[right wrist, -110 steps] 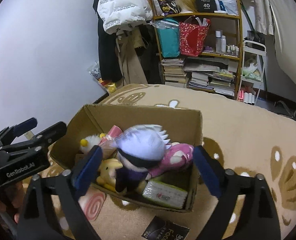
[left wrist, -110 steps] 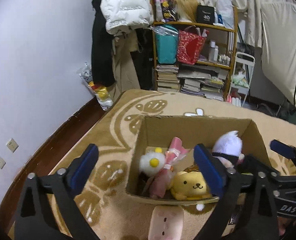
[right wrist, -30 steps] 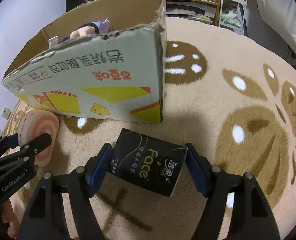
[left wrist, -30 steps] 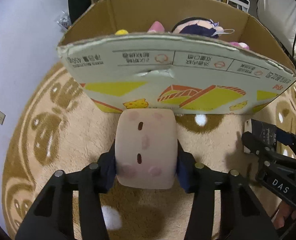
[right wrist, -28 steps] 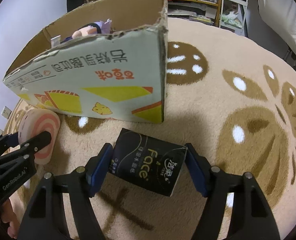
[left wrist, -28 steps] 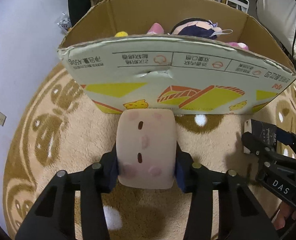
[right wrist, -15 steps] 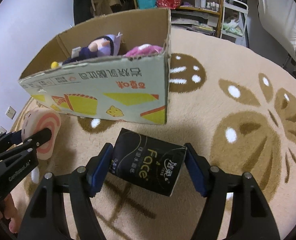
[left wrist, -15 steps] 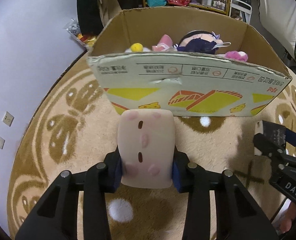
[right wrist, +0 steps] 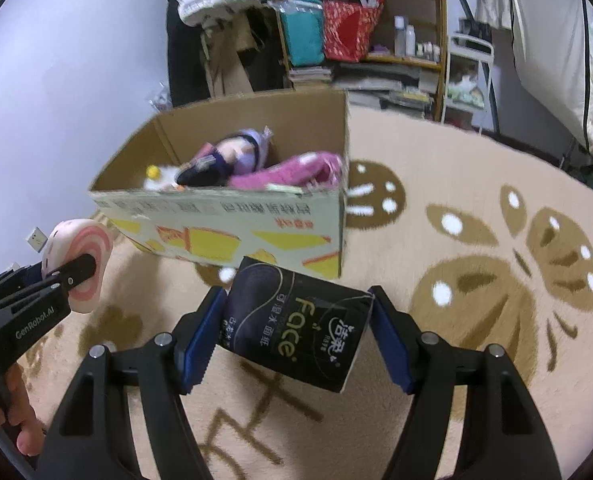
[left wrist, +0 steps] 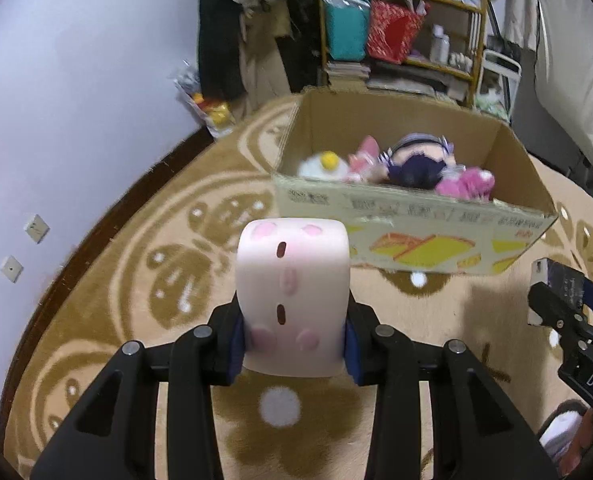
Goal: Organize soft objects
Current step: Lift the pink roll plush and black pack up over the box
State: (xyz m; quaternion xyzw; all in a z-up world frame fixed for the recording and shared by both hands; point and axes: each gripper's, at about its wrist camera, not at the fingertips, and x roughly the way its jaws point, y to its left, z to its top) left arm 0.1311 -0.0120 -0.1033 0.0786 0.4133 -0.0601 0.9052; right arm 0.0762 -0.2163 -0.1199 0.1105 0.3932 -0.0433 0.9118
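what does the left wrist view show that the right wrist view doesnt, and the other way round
Only the left wrist view shows the spotted, face-like side of the pink plush roll clamped in the left gripper.

Only the right wrist view shows the roll's pink swirl end, the printed front of the black tissue pack clamped in the right gripper, and fingers on the left gripper's handle.

Both show the cardboard box of plush toys, the patterned rug and the shelf.
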